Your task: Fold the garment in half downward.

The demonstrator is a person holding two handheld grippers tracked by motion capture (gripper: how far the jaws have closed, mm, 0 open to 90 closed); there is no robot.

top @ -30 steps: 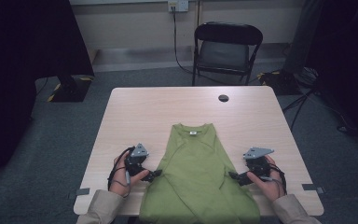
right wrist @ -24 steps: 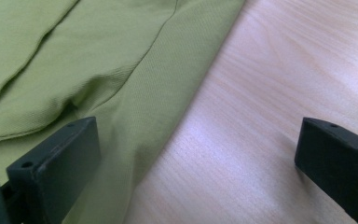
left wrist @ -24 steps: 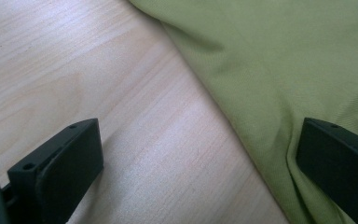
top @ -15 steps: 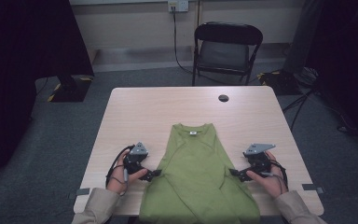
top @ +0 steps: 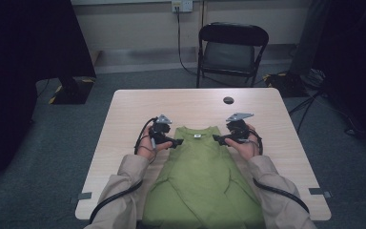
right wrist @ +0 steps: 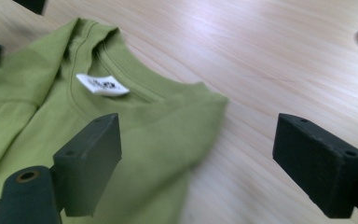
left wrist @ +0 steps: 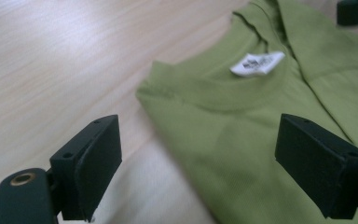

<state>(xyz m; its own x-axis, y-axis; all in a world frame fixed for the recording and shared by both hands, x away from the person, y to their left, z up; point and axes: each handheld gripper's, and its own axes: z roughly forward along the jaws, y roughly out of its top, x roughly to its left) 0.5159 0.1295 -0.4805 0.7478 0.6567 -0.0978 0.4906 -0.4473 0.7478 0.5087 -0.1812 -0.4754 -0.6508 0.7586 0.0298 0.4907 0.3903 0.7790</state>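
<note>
A green T-shirt point(top: 202, 176) lies flat on the wooden table point(top: 124, 119), sleeves folded in, collar and white label point(top: 197, 136) at the far end. My left gripper point(top: 176, 141) is at the shirt's left shoulder corner and my right gripper point(top: 218, 139) at the right one, tips pointing inward. In the left gripper view the left gripper point(left wrist: 207, 158) stands open over the shoulder edge of the T-shirt point(left wrist: 261, 121). The right gripper point(right wrist: 205, 163) stands open over the other corner of the T-shirt point(right wrist: 135, 126). Both pairs of jaws have just been closing a little, cloth beneath them, pads not pressing.
A small black round object point(top: 228, 100) lies near the table's far edge. A black folding chair point(top: 232, 47) stands beyond the table. Cables trail from both grippers over the front edge. Bare wood lies left, right and beyond the shirt.
Both hands have moved forward along the shirt's sides, from near its lower half up to the shoulder corners by the collar. The shirt itself has not shifted.
</note>
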